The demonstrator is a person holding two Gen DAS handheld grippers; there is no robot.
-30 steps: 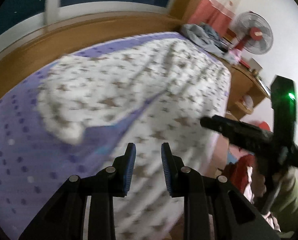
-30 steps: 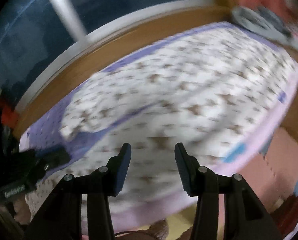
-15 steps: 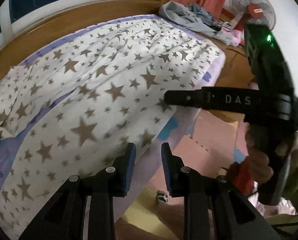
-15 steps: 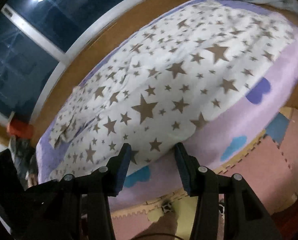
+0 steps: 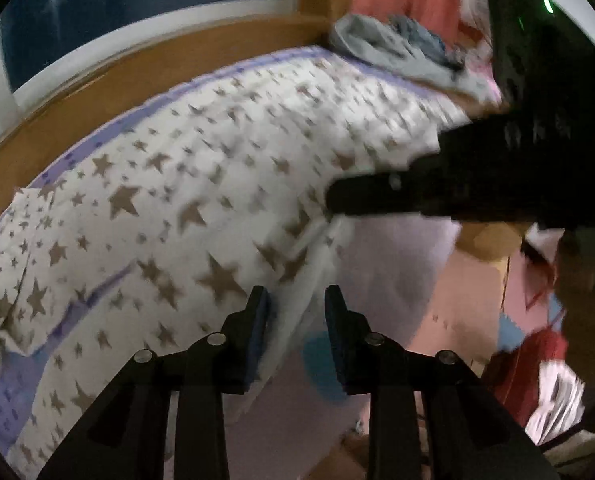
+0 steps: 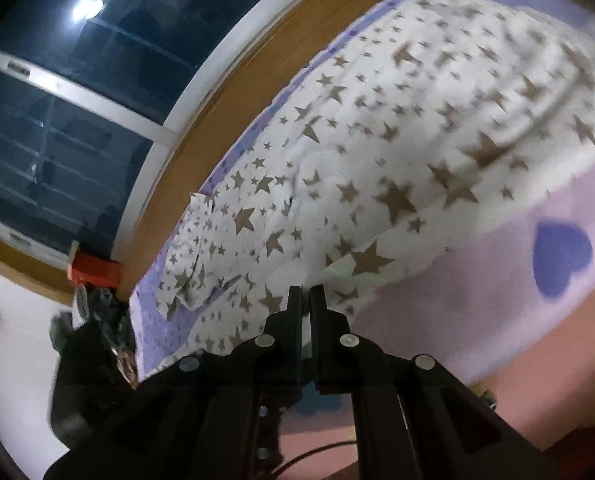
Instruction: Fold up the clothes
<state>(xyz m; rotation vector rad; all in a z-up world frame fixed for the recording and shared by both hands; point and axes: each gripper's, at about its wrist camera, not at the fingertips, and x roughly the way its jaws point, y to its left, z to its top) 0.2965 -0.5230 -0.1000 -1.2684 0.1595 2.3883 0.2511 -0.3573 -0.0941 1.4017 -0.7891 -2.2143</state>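
A white cloth with brown stars (image 5: 185, 216) lies spread over a purple-sheeted bed, its near edge hanging over the bed's side. It also shows in the right wrist view (image 6: 397, 152). My left gripper (image 5: 296, 308) is open, its jaws on either side of the hanging edge fold. My right gripper (image 6: 306, 296) is shut on the cloth's near edge. The right gripper's black body (image 5: 477, 184) crosses the left wrist view, its tip on the cloth's edge.
A wooden bed frame (image 5: 97, 92) and dark window run along the far side. A pile of grey and blue clothes (image 5: 397, 48) lies at the bed's far end. Pink foam floor mats (image 6: 457, 360) lie below the bed's lilac side (image 6: 497, 272).
Both grippers dropped to the cloth's near edge. The right gripper went from open to shut on the edge. The left stayed open and now straddles the hanging fold.
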